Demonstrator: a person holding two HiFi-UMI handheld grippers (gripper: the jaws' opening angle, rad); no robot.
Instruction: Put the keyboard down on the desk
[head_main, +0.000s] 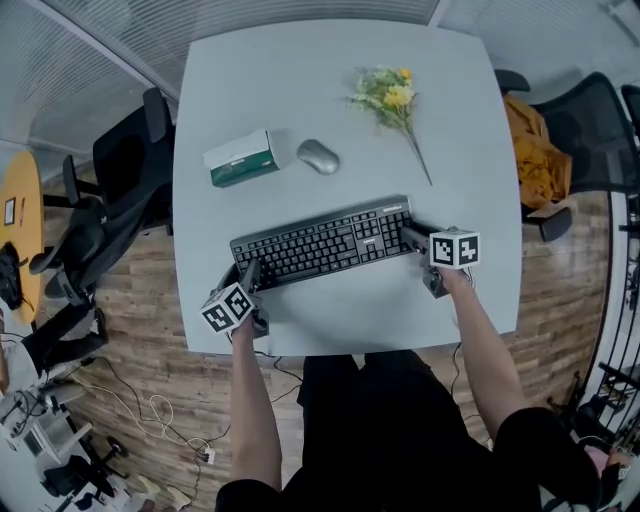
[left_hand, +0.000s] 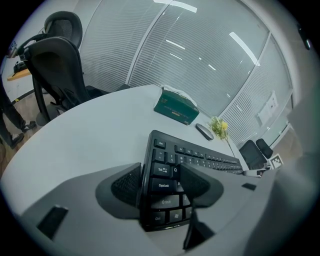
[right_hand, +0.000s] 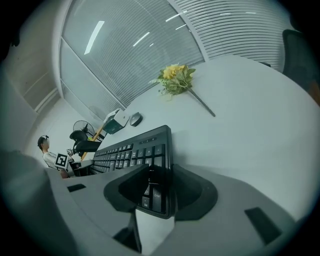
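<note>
Keyboard (head_main: 325, 240) sits mid-frame in the head view, running diagonally from lower left to upper right over the near half of the desk (head_main: 300, 90). You've got one end in each tool. The left gripper (head_main: 245, 275) is clamped on the Caps Lock/Shift end, one jaw against the outer edge and one over the keys, as the left gripper view shows. The right gripper (head_main: 412, 235) is clamped on the opposite end, jaws either side of the edge by the Enter key.

Can't tell from any view whether the underside is touching the desk yet; it looks very low.

To set it down well:
- Lower both ends together and level, so no corner lands first.
- Wait for the full base to rest flat before you part either pair of jaws.
- Release both sides evenly, then pull straight back outward so a jaw doesn't drag the keyboard.
- Mouse (head_main: 318, 157), green box (head_main: 242, 158) and flowers (head_main: 390, 95) lie well apart toward the top of the frame, so no clearance worry.
</note>
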